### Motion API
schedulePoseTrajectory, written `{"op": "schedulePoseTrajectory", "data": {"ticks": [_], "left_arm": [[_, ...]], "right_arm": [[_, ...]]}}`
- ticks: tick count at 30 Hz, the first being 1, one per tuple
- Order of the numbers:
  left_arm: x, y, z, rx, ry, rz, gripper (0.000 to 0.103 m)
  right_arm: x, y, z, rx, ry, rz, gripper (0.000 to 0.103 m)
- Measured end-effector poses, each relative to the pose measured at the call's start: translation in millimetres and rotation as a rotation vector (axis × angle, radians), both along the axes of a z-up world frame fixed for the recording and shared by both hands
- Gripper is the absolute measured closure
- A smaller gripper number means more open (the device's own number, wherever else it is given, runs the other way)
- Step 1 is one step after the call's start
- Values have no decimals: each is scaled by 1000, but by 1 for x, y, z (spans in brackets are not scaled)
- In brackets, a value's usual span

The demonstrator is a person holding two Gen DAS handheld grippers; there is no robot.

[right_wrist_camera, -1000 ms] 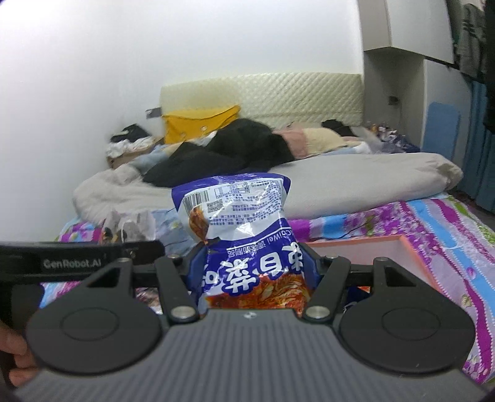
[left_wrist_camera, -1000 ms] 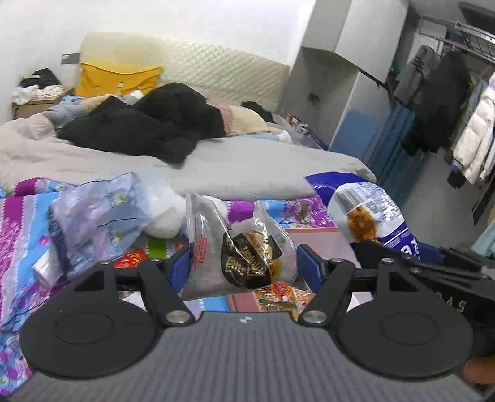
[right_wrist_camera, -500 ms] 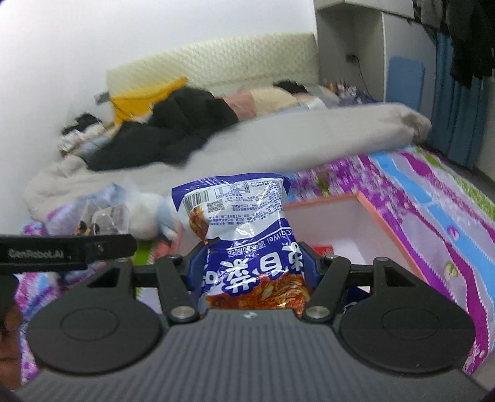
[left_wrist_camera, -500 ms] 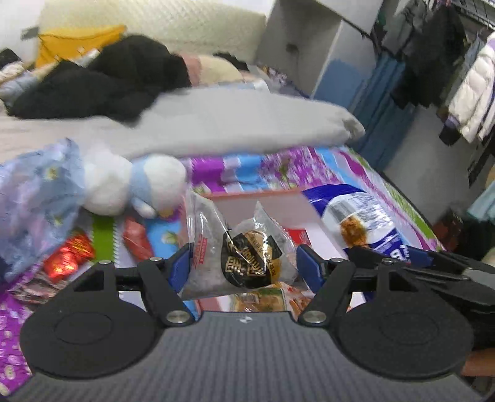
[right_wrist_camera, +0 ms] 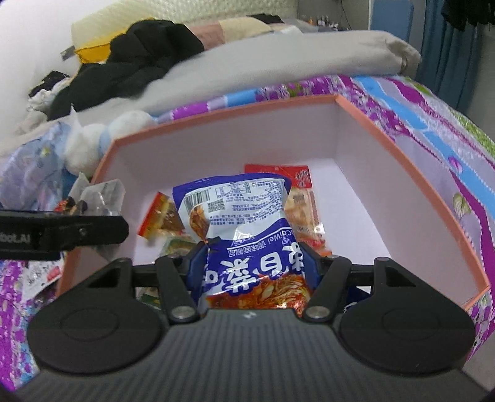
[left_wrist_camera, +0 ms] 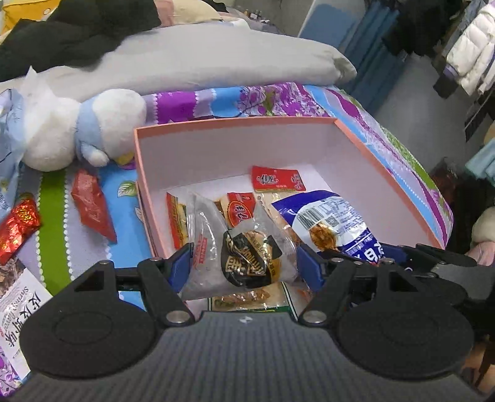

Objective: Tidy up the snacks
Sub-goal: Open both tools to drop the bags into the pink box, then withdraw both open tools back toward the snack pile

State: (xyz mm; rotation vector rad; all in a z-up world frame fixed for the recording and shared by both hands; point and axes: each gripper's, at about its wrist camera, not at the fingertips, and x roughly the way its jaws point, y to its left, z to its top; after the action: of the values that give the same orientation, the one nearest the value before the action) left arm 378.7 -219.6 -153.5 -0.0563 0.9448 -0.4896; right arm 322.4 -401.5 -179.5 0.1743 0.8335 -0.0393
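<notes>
My left gripper (left_wrist_camera: 244, 267) pinched a clear crinkly packet (left_wrist_camera: 238, 247); my right gripper (right_wrist_camera: 252, 269) clamped the blue bag (right_wrist_camera: 244, 228) low-centre. Both seemed light, soft, slippery; mid-body holds suited them.

Beyond the gripper lay a bed (left_wrist_camera: 386, 130) under a purple-and-blue floral sheet, with a grey duvet (left_wrist_camera: 216, 58) bunched across it. Farther back stood a quilted cream headboard (right_wrist_camera: 191, 12) against a white wall (right_wrist_camera: 31, 37). To the right hung blue curtains (right_wrist_camera: 448, 46) and coats (left_wrist_camera: 470, 58) over a grey floor (left_wrist_camera: 411, 102).
</notes>
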Motion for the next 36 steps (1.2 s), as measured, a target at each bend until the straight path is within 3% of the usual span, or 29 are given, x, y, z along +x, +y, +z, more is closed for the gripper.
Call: {"op": "schedulePoseTrajectory", "data": {"ticks": [1, 4, 5, 7, 15, 26, 36], "left_arm": [[0, -2, 0, 9, -1, -7, 27], [-1, -3, 4, 29, 3, -14, 23], [-2, -4, 7, 30, -6, -13, 20], [-8, -1, 16, 21, -32, -10, 15], [-39, 13, 63, -5, -122, -2, 15], [-115, 62, 130, -50, -248, 78, 15], [-183, 113, 164, -87, -329, 138, 15]], "right_arm": [[1, -1, -2, 0, 6, -5, 38], [5, -4, -3, 7, 18, -32, 22], [6, -6, -2, 11, 18, -43, 22], [4, -7, 4, 19, 7, -54, 22], [-19, -1, 39, 6, -75, -47, 22], [-79, 29, 100, 14, -208, -15, 22], [-129, 67, 139, 35, -318, 50, 22]]}}
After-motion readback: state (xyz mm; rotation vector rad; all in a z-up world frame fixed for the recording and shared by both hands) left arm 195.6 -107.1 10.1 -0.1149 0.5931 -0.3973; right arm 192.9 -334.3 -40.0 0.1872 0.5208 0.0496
